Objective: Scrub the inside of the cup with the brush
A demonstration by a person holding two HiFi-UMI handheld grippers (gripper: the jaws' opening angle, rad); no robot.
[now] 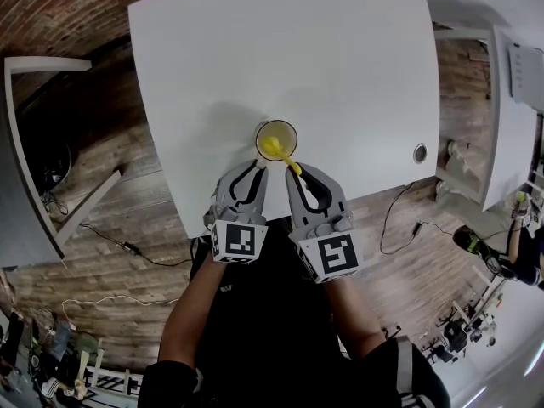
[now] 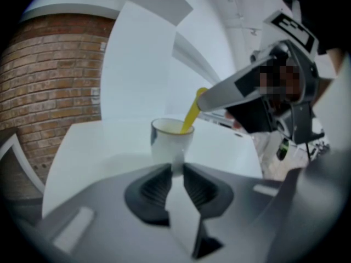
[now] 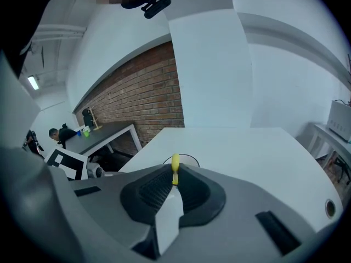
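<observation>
The cup [image 1: 286,133] stands on the white table [image 1: 340,66], near the edge close to the person. It looks yellow inside. The yellow brush [image 1: 274,148] leans into it, head down in the cup and handle sticking out over the rim. The right gripper [image 1: 298,172] has its jaws squeezed tight on the end of that handle. The left gripper [image 1: 256,169] has its jaws pinched on the near side of the cup, only a little way apart, so the cup cannot slide. To scrub well, I think the left one should hold the cup firm and flat on the table. The right one should rub the brush head round the wall and the bottom, not too hard, so the cup does not tip. The brush head is hard to see, so I cannot tell if it touches the bottom. I also cannot tell if the left jaws hold a handle or the wall. In the right gripper view the jaws hide most of the cup.
</observation>
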